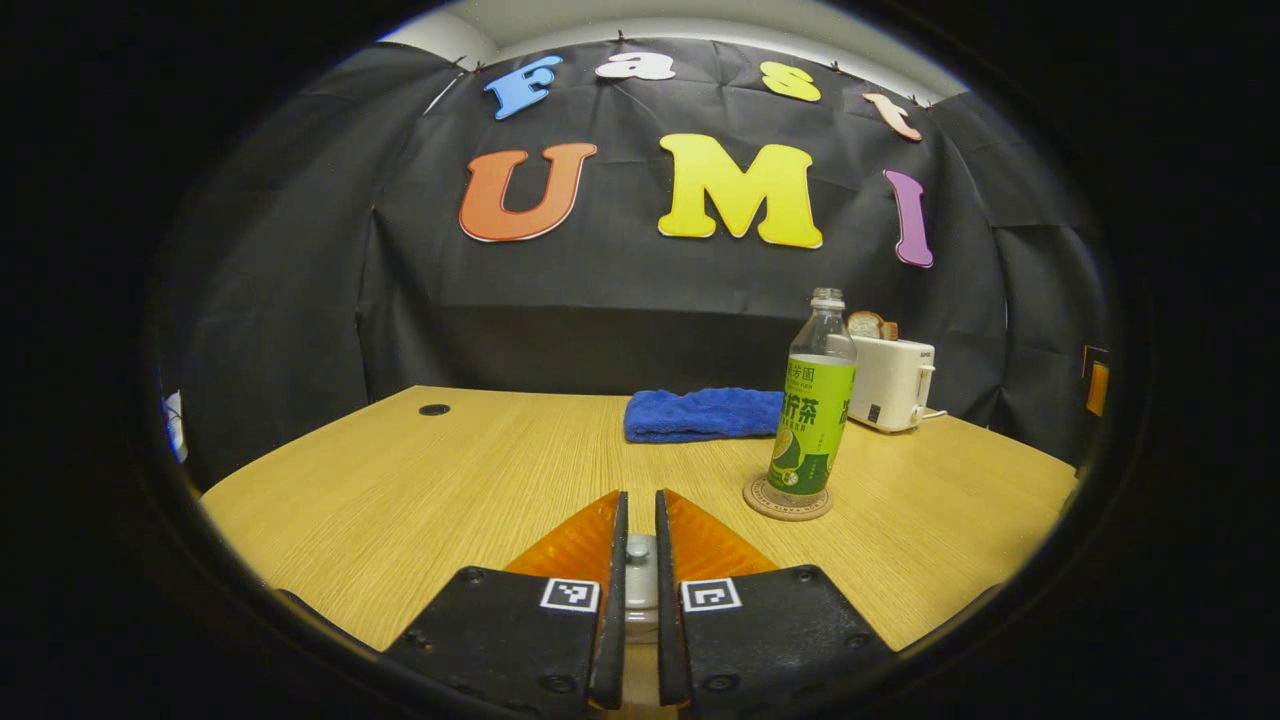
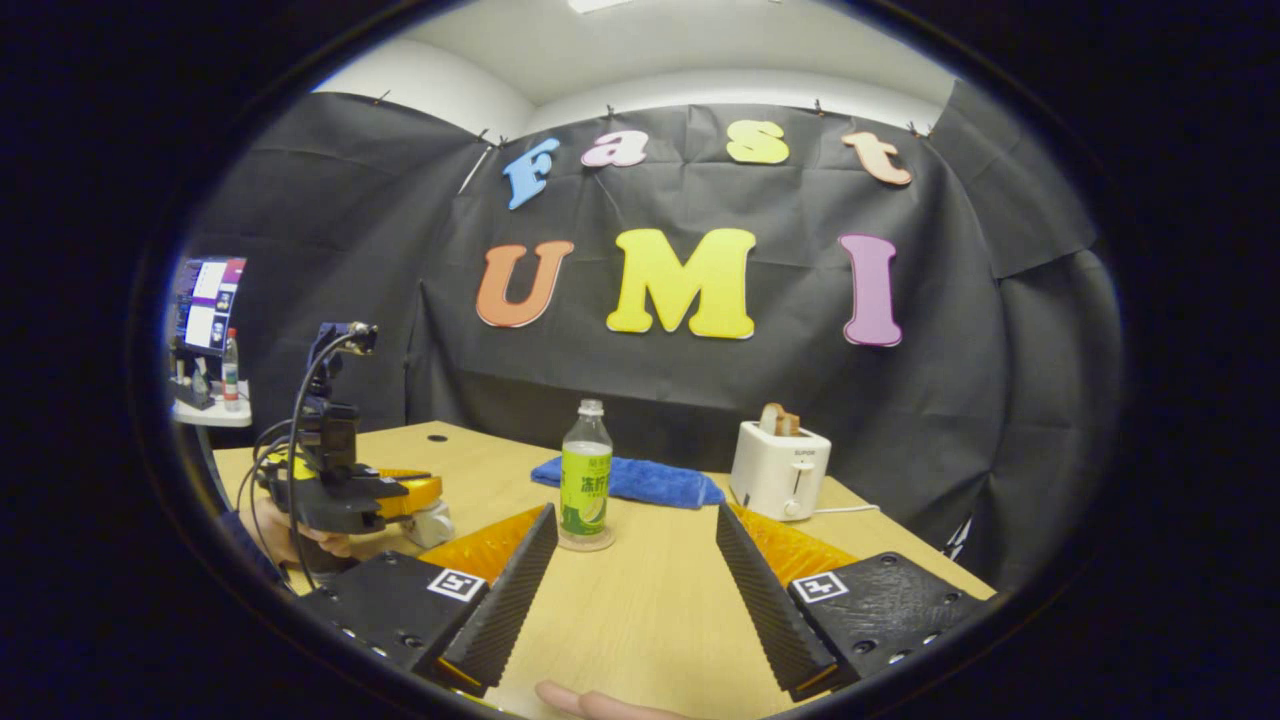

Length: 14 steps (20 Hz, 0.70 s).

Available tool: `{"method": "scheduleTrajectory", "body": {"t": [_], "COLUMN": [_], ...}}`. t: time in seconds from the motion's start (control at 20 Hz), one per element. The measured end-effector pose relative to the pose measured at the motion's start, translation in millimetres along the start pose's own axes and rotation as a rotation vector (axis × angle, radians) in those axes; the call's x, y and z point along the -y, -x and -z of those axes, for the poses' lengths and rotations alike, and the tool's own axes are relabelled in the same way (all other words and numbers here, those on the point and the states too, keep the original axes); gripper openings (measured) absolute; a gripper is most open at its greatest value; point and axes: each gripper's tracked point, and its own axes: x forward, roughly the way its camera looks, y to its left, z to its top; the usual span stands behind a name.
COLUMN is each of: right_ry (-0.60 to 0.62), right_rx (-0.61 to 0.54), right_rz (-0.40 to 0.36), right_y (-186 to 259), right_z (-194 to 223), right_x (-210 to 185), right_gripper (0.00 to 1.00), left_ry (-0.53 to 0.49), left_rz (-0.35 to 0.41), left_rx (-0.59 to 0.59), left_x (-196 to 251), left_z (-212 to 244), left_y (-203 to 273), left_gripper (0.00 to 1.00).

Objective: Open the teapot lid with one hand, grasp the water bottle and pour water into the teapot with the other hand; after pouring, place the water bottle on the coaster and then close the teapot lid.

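In the left gripper view my left gripper (image 1: 640, 500) is shut on the small white knob of the teapot lid (image 1: 638, 552), low between its fingers; the teapot's body is hidden under them. The clear water bottle (image 1: 812, 400) with a green label and no cap stands upright on a round coaster (image 1: 760, 500), to the right of that gripper. In the right gripper view my right gripper (image 2: 635, 515) is open and holds nothing, and the bottle (image 2: 586, 470) stands a little beyond its left finger. The left gripper (image 2: 395, 495) shows at the far left over the white teapot (image 2: 432, 522).
A folded blue towel (image 1: 700, 414) lies at the back of the wooden table (image 1: 400, 500), and a white toaster (image 1: 890, 382) with bread in it stands to its right. A person's hand (image 2: 300, 545) holds the left gripper. A fingertip (image 2: 590, 702) shows at the table's near edge.
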Motion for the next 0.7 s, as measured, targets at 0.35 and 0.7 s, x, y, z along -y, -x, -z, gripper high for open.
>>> {"method": "scheduleTrajectory", "body": {"t": [0.35,0.7], "right_ry": [-0.087,-0.136], "right_rx": [-0.027,-0.022], "right_rz": [0.039,0.062], "right_y": [-8,-11], "right_z": [9,8], "right_x": [31,51], "right_gripper": [0.95,0.95], "left_ry": [0.01,0.062], "left_rz": [0.098,0.109], "left_rx": [-0.038,-0.091], "left_x": [5,6], "left_z": [1,-4], "left_y": [1,1], "left_gripper": [0.29,0.63]}}
